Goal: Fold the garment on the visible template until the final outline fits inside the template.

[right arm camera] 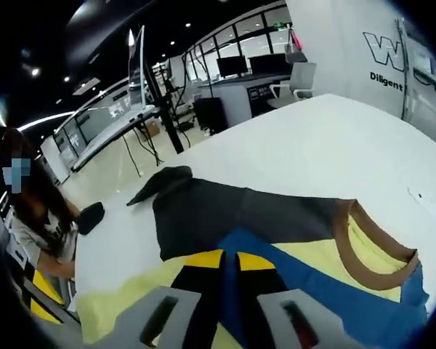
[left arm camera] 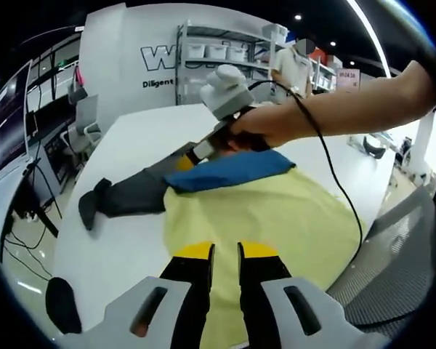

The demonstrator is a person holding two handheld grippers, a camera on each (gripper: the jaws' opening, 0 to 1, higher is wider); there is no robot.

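Note:
The garment lies spread on the white table [left arm camera: 131, 247]. It has a yellow body [left arm camera: 269, 211], a blue band [left arm camera: 232, 171], a dark grey sleeve [left arm camera: 131, 193] and a brown collar [right arm camera: 349, 251]. My left gripper [left arm camera: 226, 254] is shut on the yellow cloth at its near edge. A hand holds my right gripper [left arm camera: 192, 156] low at the far side, where the blue band meets the sleeve. In the right gripper view, the right gripper [right arm camera: 230, 260] is shut on the blue band [right arm camera: 312, 287], with the grey sleeve [right arm camera: 225, 214] stretched out beyond it.
A small black object [left arm camera: 62, 305] sits at the table's edge near the sleeve end. A grey mesh chair [left arm camera: 400, 262] stands by the table. The right gripper's cable [left arm camera: 341, 189] trails over the cloth. A seated person [right arm camera: 43, 233] is past the table; shelves [left arm camera: 218, 58] stand behind.

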